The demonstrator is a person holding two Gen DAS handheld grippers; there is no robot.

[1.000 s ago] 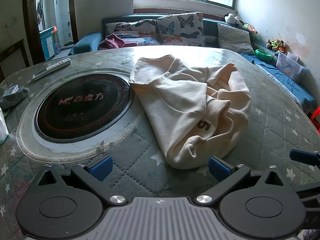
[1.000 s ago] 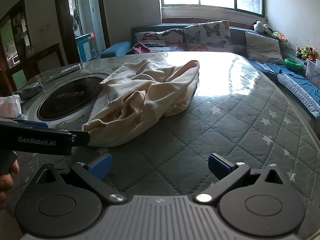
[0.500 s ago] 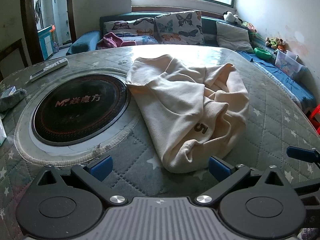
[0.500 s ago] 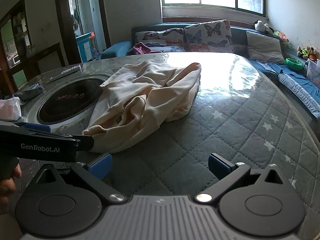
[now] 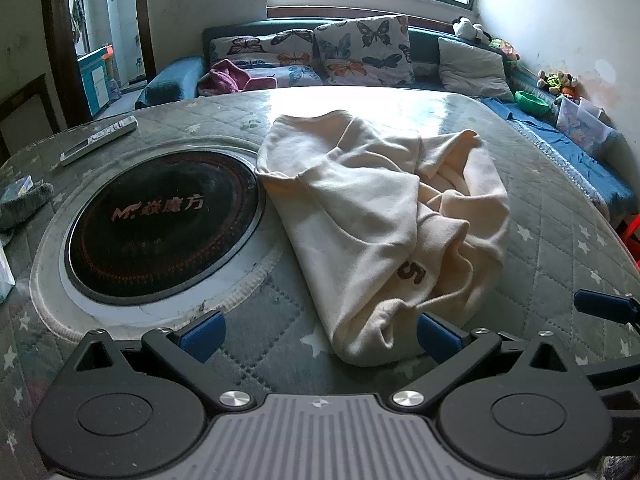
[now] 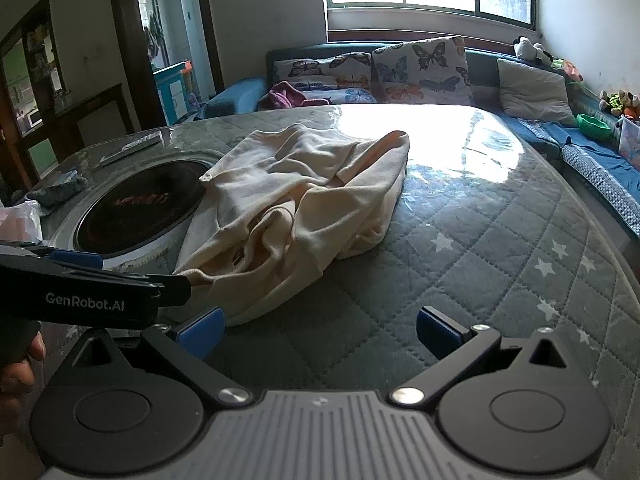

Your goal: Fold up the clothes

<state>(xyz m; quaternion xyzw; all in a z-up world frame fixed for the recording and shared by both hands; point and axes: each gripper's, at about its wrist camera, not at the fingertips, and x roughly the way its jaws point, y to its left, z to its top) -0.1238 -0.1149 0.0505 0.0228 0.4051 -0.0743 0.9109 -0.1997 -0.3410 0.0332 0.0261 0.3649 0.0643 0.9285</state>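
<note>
Both grippers have edged nearer the crumpled cream cotton sweatshirt (image 5: 384,220), heaped mid-table on the grey star-quilted cover (image 6: 500,264). Left gripper (image 5: 318,332) and right gripper (image 6: 318,330) gape empty. Next, likely, seizing the near hem; the black round cooktop (image 5: 160,224) lies left.

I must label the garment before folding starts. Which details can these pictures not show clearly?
- Cream garment, left wrist view: its own folds cover most of the dark print; only a "5"-like mark shows. Sleeves and collar cannot be told apart.
- Same garment, right wrist view: the left gripper's body covers its near corner.
- Remote-like object: too small to identify.
- Right gripper: jaws open, empty.
</note>
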